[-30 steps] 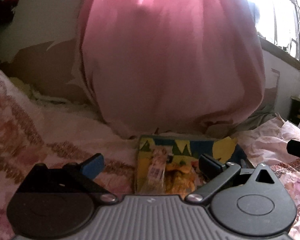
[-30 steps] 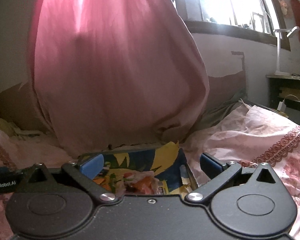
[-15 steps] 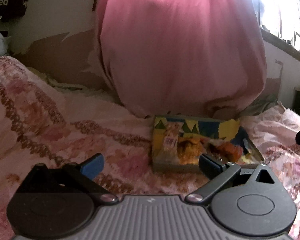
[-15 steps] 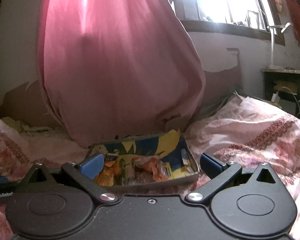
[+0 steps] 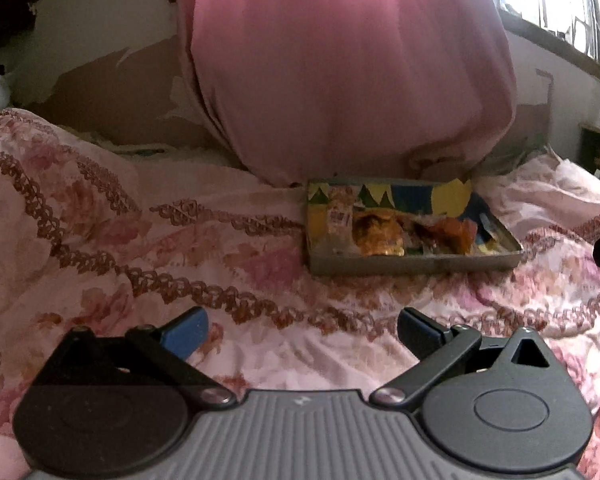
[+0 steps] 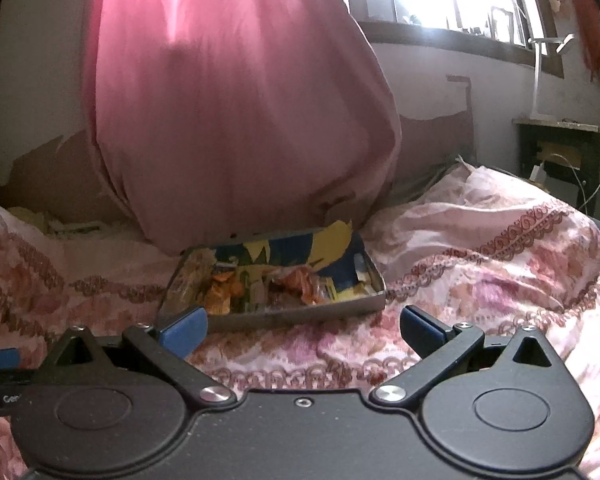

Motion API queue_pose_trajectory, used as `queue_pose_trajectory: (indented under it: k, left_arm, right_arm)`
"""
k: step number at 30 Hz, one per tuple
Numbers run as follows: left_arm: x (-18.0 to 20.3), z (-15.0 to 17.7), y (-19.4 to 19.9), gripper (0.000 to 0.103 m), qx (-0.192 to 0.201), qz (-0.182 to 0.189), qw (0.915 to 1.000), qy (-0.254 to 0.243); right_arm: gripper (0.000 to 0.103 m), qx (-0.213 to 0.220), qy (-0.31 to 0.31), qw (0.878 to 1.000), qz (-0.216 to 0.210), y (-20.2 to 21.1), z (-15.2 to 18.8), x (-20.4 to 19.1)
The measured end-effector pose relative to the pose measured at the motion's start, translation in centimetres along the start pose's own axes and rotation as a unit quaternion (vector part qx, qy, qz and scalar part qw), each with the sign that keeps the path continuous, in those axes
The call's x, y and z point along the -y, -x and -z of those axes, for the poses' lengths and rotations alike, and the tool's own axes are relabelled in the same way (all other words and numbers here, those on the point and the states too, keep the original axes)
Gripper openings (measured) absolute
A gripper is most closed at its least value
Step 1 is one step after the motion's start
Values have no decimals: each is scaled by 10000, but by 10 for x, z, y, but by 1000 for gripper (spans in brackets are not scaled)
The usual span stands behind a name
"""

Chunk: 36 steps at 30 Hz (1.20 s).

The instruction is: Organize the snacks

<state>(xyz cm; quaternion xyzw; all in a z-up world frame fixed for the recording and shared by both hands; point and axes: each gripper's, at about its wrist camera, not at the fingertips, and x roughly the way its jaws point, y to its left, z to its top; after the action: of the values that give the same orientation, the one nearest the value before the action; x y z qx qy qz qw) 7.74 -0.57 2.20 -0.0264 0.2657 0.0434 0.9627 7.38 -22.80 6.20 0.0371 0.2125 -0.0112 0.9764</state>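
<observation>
A shallow metal tray [image 5: 412,266] [image 6: 300,312] with a blue and yellow picture lining sits on the flowered bedspread. Inside it lie several orange and clear snack packets [image 5: 380,234] [image 6: 296,284]. My left gripper [image 5: 302,332] is open and empty, well back from the tray and to its left. My right gripper [image 6: 302,330] is also open and empty, just short of the tray's near wall. In the right wrist view, part of the left gripper shows at the far left edge.
A big pink cloth bundle [image 5: 348,68] [image 6: 236,100] hangs right behind the tray. The pink flowered bedspread [image 5: 140,248] rises in folds at left and right. A dark side table [image 6: 560,156] and a white lamp [image 6: 540,72] stand at far right under a bright window.
Both grippers have pulled back from above the tray. The tray now lies farther ahead with bedspread showing between it and the fingers. Both stayed open.
</observation>
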Motion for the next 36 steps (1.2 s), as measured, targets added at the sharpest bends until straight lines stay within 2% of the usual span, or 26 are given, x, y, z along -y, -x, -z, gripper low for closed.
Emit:
queue_pose_trajectory:
  k: [4,23,36]
  left_arm:
    - [1,5,-1,103,-183,34,9998,-34]
    - [5,14,2,103,-489,34,9987,-171]
    - [11,17,-4,103,-635,35,9972,-389]
  right_arm:
    - [102,-138,52,9999,19,3,8,-1]
    - [102,-696,295,9970,143,2,36,-4]
    - [102,-938,96,9952,278,-13,45,3]
